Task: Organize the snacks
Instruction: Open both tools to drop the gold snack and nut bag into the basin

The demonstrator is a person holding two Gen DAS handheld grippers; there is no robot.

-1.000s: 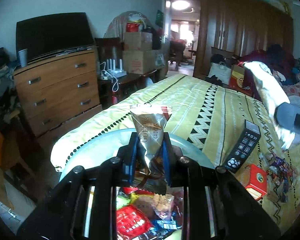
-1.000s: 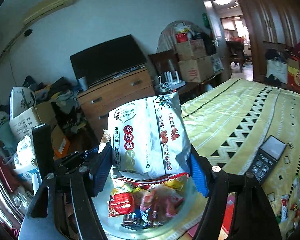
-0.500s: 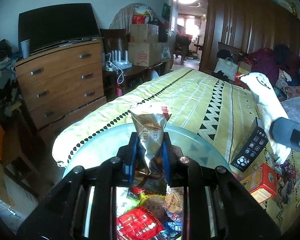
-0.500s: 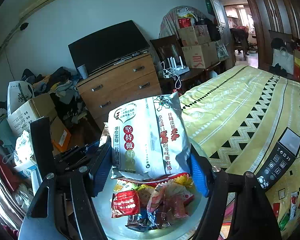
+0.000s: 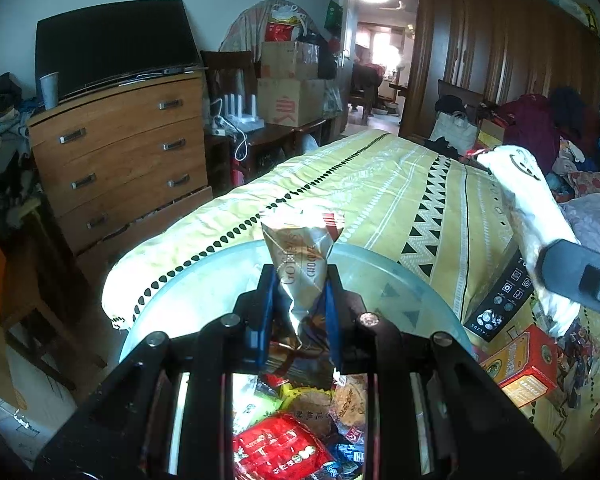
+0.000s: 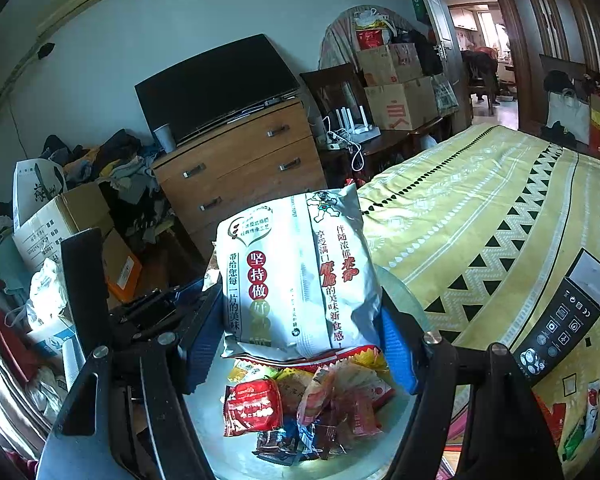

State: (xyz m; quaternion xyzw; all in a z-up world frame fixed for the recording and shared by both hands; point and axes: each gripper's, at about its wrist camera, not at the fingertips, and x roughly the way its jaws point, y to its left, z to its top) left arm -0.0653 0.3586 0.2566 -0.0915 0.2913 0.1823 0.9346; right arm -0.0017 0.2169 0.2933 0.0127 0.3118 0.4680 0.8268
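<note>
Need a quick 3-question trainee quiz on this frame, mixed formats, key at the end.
1. True or false: the left gripper is shut on a gold chocolate packet.
2. Multiple choice: the right gripper holds the large white snack bag above which thing? A) the wooden dresser B) the round tray with small snack packets C) the black remote-control box
3. Fill in: the red and yellow box lies on the ____ beside the tray.

Key: 1 true; 2 B; 3 bed
</note>
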